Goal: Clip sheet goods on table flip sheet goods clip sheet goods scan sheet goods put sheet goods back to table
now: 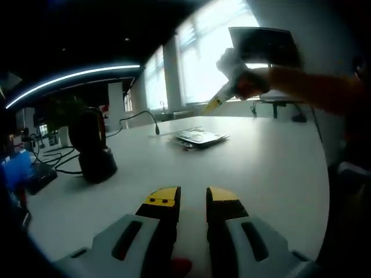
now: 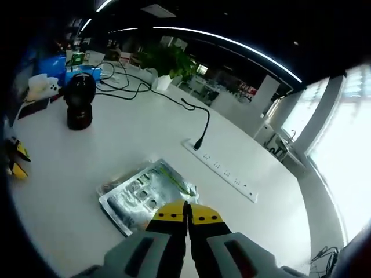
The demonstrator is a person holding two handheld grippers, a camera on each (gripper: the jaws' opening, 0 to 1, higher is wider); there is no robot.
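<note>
Both my grippers off the sheet goods, right one poised above them.

My right gripper (image 2: 186, 213) hangs over the near edge of the sheet goods (image 2: 145, 194), jaws together on nothing; my left gripper (image 1: 193, 200) sits low over the white table (image 1: 272, 168), jaws slightly apart and empty. The glossy packets lie flat near the power strip (image 2: 223, 169), well apart from the black scanner (image 2: 79, 99). Coming down with jaws closed, I'd likely shove the slick stack instead of pinching it. Glare hides the packets' printing and how many there are.
</note>
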